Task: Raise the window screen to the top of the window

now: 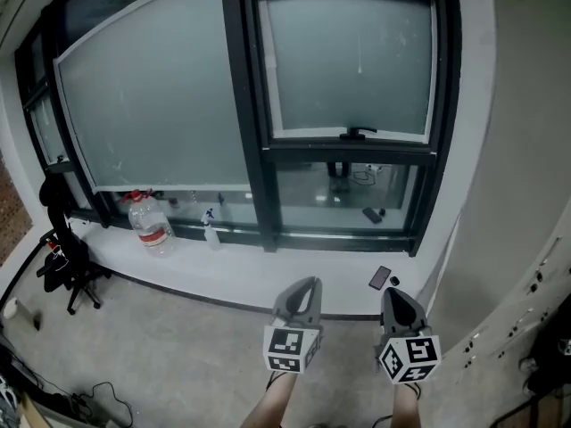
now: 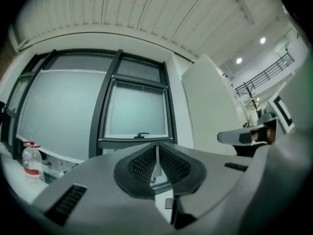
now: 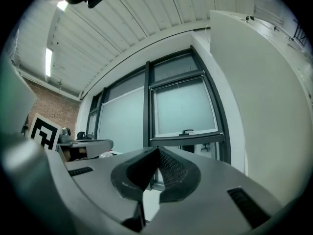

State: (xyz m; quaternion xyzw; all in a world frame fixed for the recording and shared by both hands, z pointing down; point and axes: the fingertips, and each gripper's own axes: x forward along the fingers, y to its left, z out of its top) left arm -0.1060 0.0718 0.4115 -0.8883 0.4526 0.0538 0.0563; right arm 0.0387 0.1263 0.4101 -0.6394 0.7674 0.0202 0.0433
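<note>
The window screen [image 1: 352, 61] is a frosted panel in the right-hand window. Its bottom bar with a black handle [image 1: 357, 134] sits about two thirds down; clear glass shows below it. My left gripper [image 1: 303, 285] and right gripper [image 1: 397, 297] are held low, side by side, well short of the window sill [image 1: 268, 270]. Both are shut with nothing between the jaws. The left gripper view has its closed tips [image 2: 157, 148] under the screen [image 2: 138, 109] and handle [image 2: 142, 135]. In the right gripper view, the closed tips [image 3: 157, 151] lie below and left of the screen [image 3: 183, 106] and handle [image 3: 187, 131].
A large water bottle [image 1: 152, 224] and a small spray bottle [image 1: 210, 230] stand on the sill at the left. A phone [image 1: 380, 277] lies on the sill near my right gripper. A black office chair [image 1: 67, 257] is at far left, and a white wall [image 1: 517, 150] runs along the right.
</note>
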